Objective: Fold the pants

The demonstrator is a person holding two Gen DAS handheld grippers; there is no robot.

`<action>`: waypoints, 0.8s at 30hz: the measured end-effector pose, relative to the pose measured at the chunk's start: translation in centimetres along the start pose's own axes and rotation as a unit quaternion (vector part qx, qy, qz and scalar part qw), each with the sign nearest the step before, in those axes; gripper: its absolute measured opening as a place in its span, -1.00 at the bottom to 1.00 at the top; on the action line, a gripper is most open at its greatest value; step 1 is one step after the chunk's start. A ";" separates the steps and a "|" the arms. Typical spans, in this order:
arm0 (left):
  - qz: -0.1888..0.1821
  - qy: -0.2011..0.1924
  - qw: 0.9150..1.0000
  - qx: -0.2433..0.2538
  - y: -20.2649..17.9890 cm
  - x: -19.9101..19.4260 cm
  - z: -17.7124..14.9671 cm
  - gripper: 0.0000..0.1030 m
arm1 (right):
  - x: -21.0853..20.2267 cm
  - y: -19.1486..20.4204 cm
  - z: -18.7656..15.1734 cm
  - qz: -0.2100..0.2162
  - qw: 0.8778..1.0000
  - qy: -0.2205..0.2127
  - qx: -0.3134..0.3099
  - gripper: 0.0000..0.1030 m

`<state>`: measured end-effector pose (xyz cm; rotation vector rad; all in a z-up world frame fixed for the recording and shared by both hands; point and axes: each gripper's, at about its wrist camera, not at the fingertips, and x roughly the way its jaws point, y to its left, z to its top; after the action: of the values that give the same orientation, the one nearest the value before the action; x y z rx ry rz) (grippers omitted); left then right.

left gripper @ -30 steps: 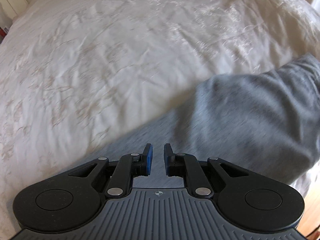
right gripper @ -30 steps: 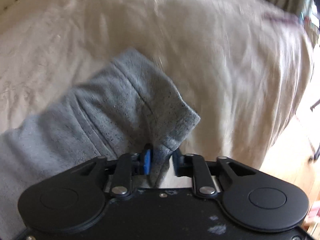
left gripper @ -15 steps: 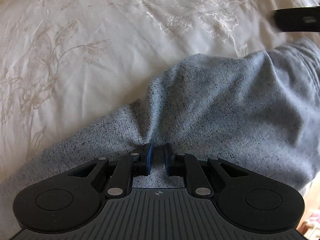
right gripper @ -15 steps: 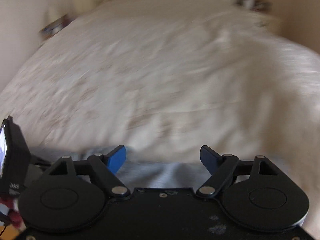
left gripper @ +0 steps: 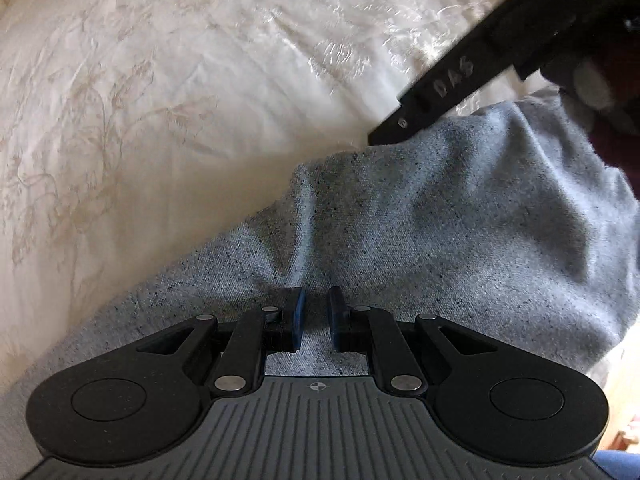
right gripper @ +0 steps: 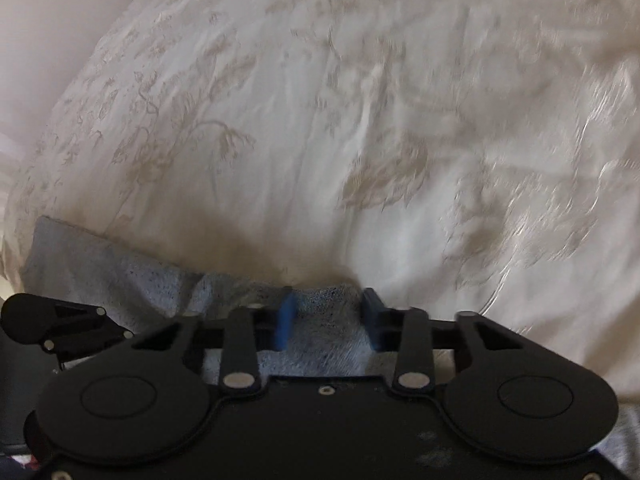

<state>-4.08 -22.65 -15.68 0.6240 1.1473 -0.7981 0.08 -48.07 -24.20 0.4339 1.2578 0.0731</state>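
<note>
Across the bed [left gripper: 168, 128], covering it far and wide: cream embroidered bedspread [right gripper: 360, 120]. Lying on its near edge, bunching in folds: grey pants [left gripper: 440, 232]. Pinching a ridge of that cloth, nearly pressed together: left claw [left gripper: 316, 318]. Straddling the pants' far edge, partly spread with fabric between but not squeezing: right claw [right gripper: 328, 318].

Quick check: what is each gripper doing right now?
Left gripper: closed on a fold of the grey pants.
Right gripper: partly open, grey fabric between the pads, not clamped.
</note>
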 end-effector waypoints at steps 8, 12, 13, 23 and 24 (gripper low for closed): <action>0.017 -0.086 0.996 -0.019 3.9 -5.4 2.6 -0.75 | -5.4 2.8 -4.2 -0.011 0.994 -0.093 -0.058 -0.89; 0.016 -0.088 0.996 0.002 5.3 -4.4 6.0 -0.75 | -6.6 4.3 -7.0 -0.016 0.991 -0.101 -0.081 -0.96; 0.008 -0.081 0.997 0.014 5.4 -3.8 6.6 -0.75 | -6.7 4.5 -7.7 -0.016 0.992 -0.100 -0.081 -0.96; -0.165 0.040 0.982 0.082 3.6 1.7 7.2 -0.80 | -8.6 3.5 -8.5 -0.024 0.990 -0.135 -0.020 -0.57; -0.183 0.028 0.979 0.085 3.3 0.8 6.7 -0.80 | -8.9 3.2 -8.2 -0.020 0.989 -0.144 -0.013 -0.44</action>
<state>2.43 -26.16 -14.31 0.5848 1.2726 -1.2084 -9.76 -45.50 -16.96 0.3812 0.9804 -0.0063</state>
